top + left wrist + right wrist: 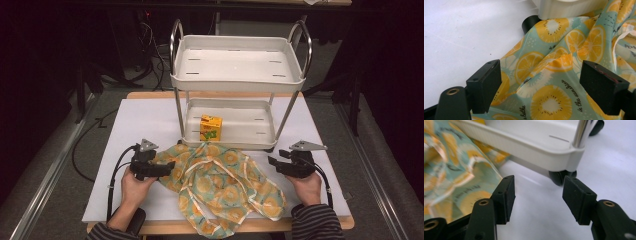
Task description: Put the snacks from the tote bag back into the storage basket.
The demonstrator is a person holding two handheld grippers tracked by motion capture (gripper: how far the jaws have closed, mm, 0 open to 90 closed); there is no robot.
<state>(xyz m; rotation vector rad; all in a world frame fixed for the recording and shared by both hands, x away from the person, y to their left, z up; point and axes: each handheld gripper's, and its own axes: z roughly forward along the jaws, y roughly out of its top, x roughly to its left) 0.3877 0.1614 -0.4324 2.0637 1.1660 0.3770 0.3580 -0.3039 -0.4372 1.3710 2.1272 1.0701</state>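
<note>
Dark curtains and cables surrounded the white worktop (130,130), which filled the middle of the high view. At its far side stood a small white cart (239,75) with two trays, and a yellow juice box (210,127) was on the lower tray.

The lemon-print cloth (225,185) lay crumpled in the lower centre of the high view, its upper edge touching the foot of the cart. Its long axis ran from the upper left toward the lower right of that view, and a narrow end pointed to the bottom edge.

The left gripper (167,166) was released, its jaws apart over the left edge of the cloth, pressing nothing. The right gripper (272,162) was also released, just beside the right edge of the cloth, over bare worktop.

I judged the step to be taking the cloth by two edges. To do it well, each gripper should take one hem only, not a thick fold, and the two grips should be well apart so the cloth can be stretched flat.
</note>
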